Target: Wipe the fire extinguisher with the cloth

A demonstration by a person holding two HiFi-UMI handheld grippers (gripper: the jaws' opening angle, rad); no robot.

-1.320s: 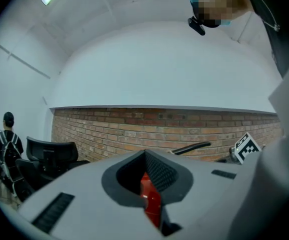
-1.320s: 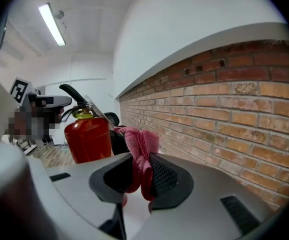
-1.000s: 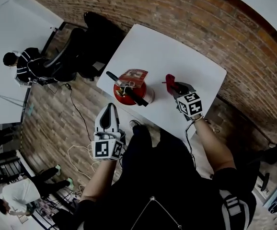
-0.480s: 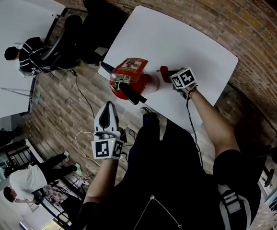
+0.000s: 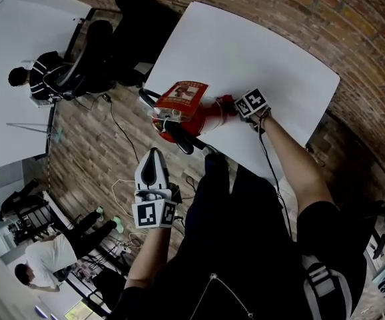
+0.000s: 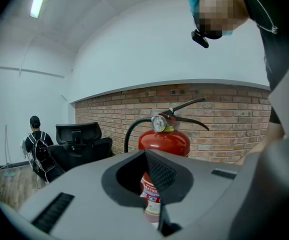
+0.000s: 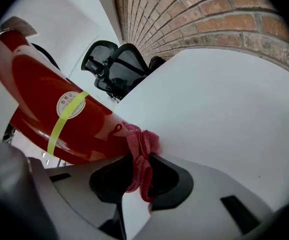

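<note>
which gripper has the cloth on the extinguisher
The right gripper: its jaws pinch the pink cloth against the red fire extinguisher. The left gripper holds nothing, short of the table.

A white table (image 5: 246, 52) carries everything here. A red fire extinguisher (image 5: 182, 102) stands upright on it, close to the tabletop's edge at about 8 o'clock in the head view.

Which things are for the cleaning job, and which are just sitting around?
For the job:
- fire extinguisher, red, upright on the white table
- pink cloth, pinched in the right gripper and held against the extinguisher's side

Just around:
- left gripper, shut and empty, held off the table
- black office chairs
- cables on the floor
- seated person in the background
</note>
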